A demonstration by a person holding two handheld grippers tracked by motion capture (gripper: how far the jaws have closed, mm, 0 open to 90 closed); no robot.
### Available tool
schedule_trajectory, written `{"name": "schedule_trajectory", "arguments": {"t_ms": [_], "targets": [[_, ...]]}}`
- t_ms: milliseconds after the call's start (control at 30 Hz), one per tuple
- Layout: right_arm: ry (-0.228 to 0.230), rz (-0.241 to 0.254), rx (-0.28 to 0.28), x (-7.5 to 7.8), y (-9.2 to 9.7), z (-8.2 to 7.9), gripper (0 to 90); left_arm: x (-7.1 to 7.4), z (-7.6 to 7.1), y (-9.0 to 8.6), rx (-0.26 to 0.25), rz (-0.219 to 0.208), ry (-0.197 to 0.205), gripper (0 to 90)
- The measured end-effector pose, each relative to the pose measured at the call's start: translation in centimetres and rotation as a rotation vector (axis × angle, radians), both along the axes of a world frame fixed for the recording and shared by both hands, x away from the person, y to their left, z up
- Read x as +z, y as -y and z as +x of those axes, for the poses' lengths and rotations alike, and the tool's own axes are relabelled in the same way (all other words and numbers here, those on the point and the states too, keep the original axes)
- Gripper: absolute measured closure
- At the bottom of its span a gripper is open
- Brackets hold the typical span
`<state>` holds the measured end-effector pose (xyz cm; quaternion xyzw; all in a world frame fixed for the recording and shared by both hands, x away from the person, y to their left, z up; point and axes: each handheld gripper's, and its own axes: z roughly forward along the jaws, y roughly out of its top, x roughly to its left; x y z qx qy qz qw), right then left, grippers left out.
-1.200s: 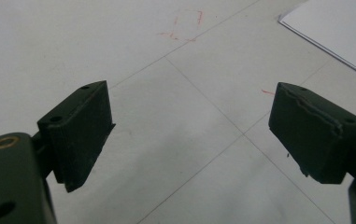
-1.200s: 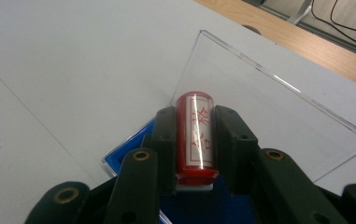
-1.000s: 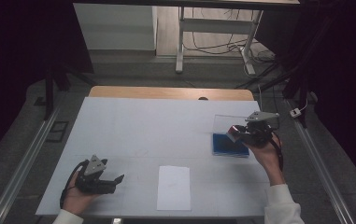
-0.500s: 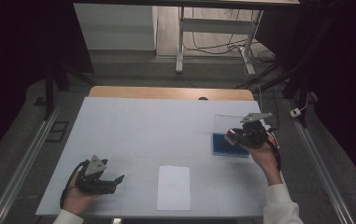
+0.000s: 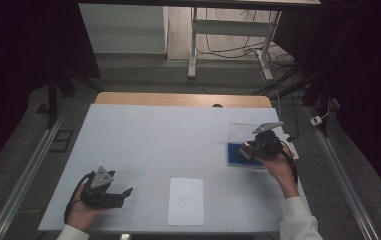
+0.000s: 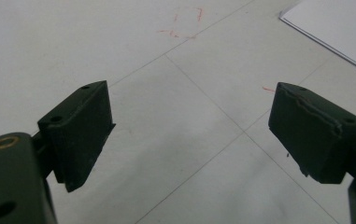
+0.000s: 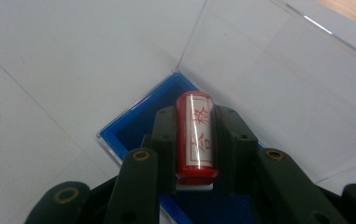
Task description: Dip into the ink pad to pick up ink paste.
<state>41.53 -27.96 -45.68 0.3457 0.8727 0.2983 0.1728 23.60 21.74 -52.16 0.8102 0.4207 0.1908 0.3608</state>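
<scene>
The right tool (image 7: pixel 192 140) pinches a small red stamp (image 7: pixel 194 137) between its jaws, holding it just above the blue-lined case (image 7: pixel 133 128), whose clear lid (image 7: pixel 278 79) stands open behind. Judging from this, the stamp is picked up but not yet pressed on the white sheet of paper (image 5: pixel 186 201), which lies well apart, nearer the left tool (image 5: pixel 123 192). That tool rests on the table (image 5: pixel 153 135), jaws spread and empty. The stamp is a short cylinder bearing red characters on a pale face.

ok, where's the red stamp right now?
Clamped in the right gripper: the red stamp sits between its jaws over the blue tray, at the table's right side in the high view.
</scene>
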Motion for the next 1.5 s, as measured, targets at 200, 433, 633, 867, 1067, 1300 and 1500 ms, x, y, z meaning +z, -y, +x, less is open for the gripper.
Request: {"name": "schedule_trajectory", "arguments": {"t_ms": [200, 433, 633, 867, 1067, 1300, 1500], "targets": [[-0.009, -0.009, -0.006, -0.38, -0.07, 0.13, 70.0, -0.02, -0.01, 0.06, -0.001, 0.006, 0.001, 13.9], [-0.013, -0.025, -0.008, -0.81, 0.00, 0.33, 70.0, -0.02, -0.03, 0.04, -0.004, 0.008, 0.001, 14.0], [-0.016, -0.030, -0.012, -0.86, 0.08, 0.37, 70.0, -0.03, -0.02, 0.03, -0.004, 0.008, 0.000, 14.1], [-0.018, -0.044, -0.010, -0.86, -0.04, 0.35, 70.0, -0.03, -0.02, 0.04, -0.004, 0.011, 0.000, 14.2], [-0.022, -0.046, -0.012, -0.86, 0.03, 0.38, 70.0, -0.04, -0.01, 0.05, -0.004, 0.014, -0.001, 14.2], [-0.025, -0.049, -0.018, -0.89, -0.04, 0.36, 70.1, -0.08, -0.04, 0.11, -0.006, 0.016, -0.003, 14.2], [-0.027, -0.053, -0.020, -0.88, -0.09, 0.36, 70.1, -0.12, 0.00, 0.13, -0.004, 0.018, -0.007, 14.3]]}}
